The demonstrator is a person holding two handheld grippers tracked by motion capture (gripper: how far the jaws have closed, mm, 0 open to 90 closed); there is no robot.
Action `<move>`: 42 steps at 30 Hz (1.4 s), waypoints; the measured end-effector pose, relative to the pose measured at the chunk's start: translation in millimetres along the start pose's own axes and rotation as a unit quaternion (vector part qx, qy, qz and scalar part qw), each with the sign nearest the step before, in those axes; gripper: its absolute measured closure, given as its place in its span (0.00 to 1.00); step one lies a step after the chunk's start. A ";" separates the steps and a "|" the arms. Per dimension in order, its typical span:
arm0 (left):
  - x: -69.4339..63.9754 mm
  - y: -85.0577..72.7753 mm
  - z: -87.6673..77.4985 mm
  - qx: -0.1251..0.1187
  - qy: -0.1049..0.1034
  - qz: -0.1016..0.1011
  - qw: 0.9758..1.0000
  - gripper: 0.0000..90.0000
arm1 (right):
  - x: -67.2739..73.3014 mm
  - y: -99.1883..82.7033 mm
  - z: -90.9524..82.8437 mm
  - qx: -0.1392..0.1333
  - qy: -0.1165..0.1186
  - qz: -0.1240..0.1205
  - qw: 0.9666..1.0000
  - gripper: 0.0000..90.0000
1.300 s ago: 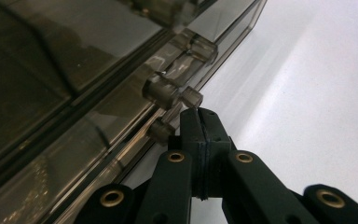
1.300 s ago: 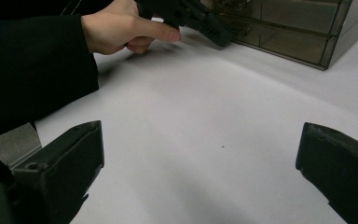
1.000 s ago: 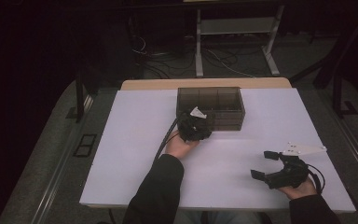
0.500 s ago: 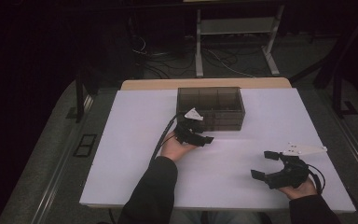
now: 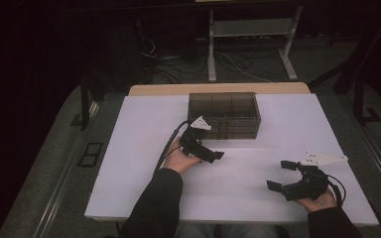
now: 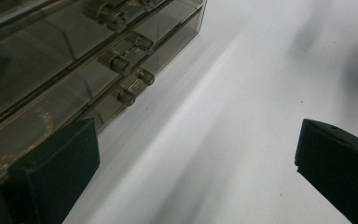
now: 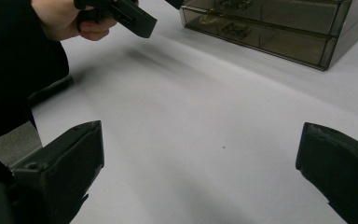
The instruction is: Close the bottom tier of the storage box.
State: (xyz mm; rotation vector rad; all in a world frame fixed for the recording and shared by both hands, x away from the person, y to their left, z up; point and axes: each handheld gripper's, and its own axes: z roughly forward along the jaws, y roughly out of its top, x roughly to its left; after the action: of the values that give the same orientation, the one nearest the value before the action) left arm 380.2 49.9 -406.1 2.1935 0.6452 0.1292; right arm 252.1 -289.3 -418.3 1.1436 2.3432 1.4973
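A smoky clear drawer box (image 5: 223, 114) stands at the back middle of the white table (image 5: 129, 163). My left gripper (image 5: 213, 147) hovers just in front of its left part, apart from it. In the left gripper view the jaws (image 6: 196, 177) stand wide, having just been opening, with bare table between them; the drawer box (image 6: 74, 60) and its round knobs (image 6: 126, 97) lie to the left. My right gripper (image 5: 280, 174) rests near the front right, open and empty. In the right gripper view its jaws (image 7: 200, 182) frame bare table, with the box (image 7: 270, 28) beyond.
A tan board edge (image 5: 218, 89) runs along the table's back. Behind it are a dark floor with cables (image 5: 178, 64) and a metal stand (image 5: 250, 39). The left gripper's cable (image 5: 171, 141) loops over the table. Dark sleeves (image 5: 154, 208) enter from the bottom.
The left gripper has drawn back from the front of the drawer box toward the person and its jaws have spread apart. The right gripper has kept still.
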 end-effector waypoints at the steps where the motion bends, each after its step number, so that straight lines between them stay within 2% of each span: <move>1: -0.3 -1.1 -2.2 -0.004 0.001 -0.006 1.000 0.00 | 0.0 -0.1 -0.1 0.000 0.000 0.001 1.000 0.00; 11: 4.6 -15.7 -29.1 -0.027 0.020 -0.015 0.999 0.00 | 0.0 -0.2 0.9 0.000 -0.001 -0.001 1.000 0.00; 16: 6.3 -23.6 -40.0 -0.042 0.027 -0.030 0.998 0.00 | 0.0 -0.2 0.9 0.001 -0.001 0.001 1.000 0.00; 20: 5.7 -30.5 -48.0 -0.048 0.035 -0.029 0.998 0.00 | -0.1 -0.3 1.4 0.002 -0.001 0.003 1.000 0.00; 26: 1.8 -40.1 -58.8 -0.053 0.041 -0.039 0.997 0.00 | 0.0 -0.4 1.7 0.003 -0.001 0.004 1.000 0.00; 34: -7.6 -51.2 -68.2 -0.057 0.047 -0.034 0.997 0.00 | -1.2 -0.4 2.1 0.003 -0.003 0.004 1.000 0.00; 39: -10.6 -59.5 -75.7 -0.078 0.044 -0.049 0.995 0.00 | -1.0 -0.3 2.6 0.007 -0.001 0.007 1.000 0.00; 42: -13.4 -67.0 -79.0 -0.082 0.050 -0.050 0.994 0.00 | -1.2 -0.7 4.0 0.008 0.000 0.006 1.000 0.00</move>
State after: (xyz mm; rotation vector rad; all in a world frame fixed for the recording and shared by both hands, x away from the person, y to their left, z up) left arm 317.6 133.5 -402.8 2.0039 0.7716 0.2337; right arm 254.5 -287.3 -421.2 1.1630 2.3578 1.4838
